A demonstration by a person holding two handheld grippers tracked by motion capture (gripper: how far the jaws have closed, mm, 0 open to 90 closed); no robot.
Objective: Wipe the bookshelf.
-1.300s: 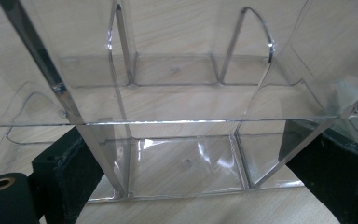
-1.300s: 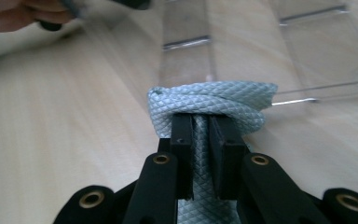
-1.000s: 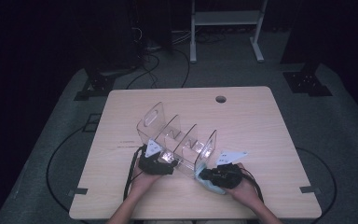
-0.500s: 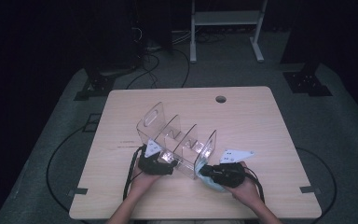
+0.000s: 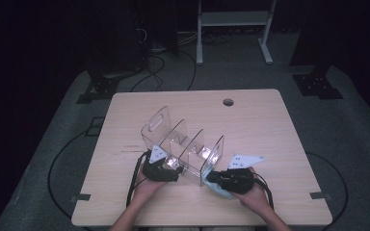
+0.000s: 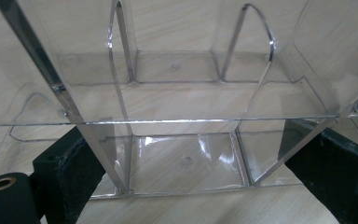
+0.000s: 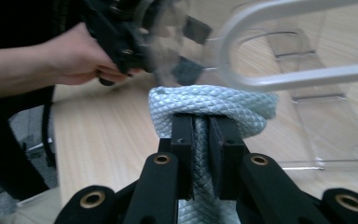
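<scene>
A clear acrylic organizer (image 5: 183,144) with several compartments stands near the middle of the wooden table (image 5: 270,120). My left gripper (image 5: 171,168) is at its near left end. In the left gripper view the left gripper (image 6: 196,140) has its jaws wide apart against the two side walls of the organizer (image 6: 182,102). My right gripper (image 5: 214,179) is at the near right end, shut on a rolled light blue quilted cloth (image 5: 220,192). In the right gripper view the cloth (image 7: 214,105) bulges over the right gripper (image 7: 201,123), just below the organizer's handle cut-out (image 7: 298,46).
A cable hole (image 5: 228,102) sits at the table's far edge. Cables trail on the dark floor, with black stand bases (image 5: 101,89) at the far left and a white frame (image 5: 231,19) behind. The other hand (image 7: 74,60) shows in the right gripper view.
The right gripper with the cloth has shifted slightly at the organizer's near right end. The left hand has kept still.
</scene>
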